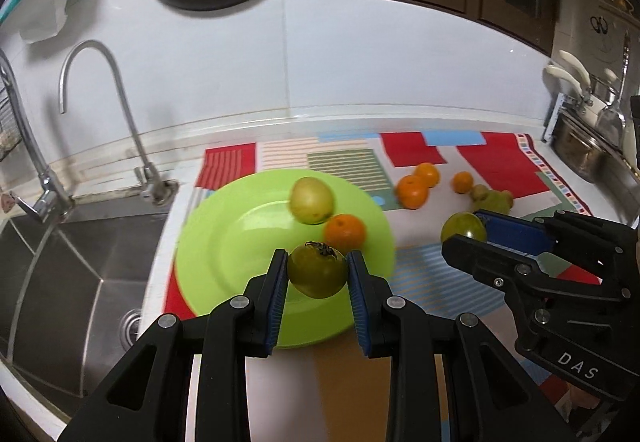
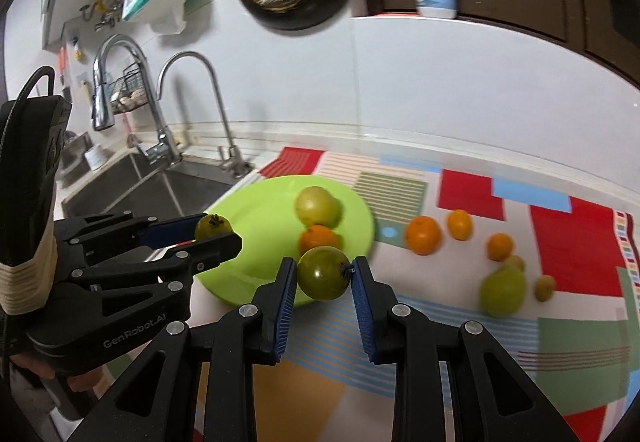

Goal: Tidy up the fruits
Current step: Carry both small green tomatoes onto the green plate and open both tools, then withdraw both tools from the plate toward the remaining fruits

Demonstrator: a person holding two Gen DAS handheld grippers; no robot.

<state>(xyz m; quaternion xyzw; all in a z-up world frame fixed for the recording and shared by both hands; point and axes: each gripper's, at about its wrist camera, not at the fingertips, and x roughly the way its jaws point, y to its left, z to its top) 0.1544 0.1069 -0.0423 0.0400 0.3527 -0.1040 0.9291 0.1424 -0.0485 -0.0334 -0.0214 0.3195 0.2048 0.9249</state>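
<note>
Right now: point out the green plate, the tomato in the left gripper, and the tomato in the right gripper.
green plate [image 1: 224, 242], left wrist view, bare inner surface left of the fruit.
tomato in left gripper [image 1: 318, 273], left wrist view, middle of its skin.
tomato in right gripper [image 2: 323, 274], right wrist view, middle of its skin.

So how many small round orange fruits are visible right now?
4. One orange fruit lies on the lime-green plate; three sit on the patterned mat. More may be hidden behind the grippers.
</note>
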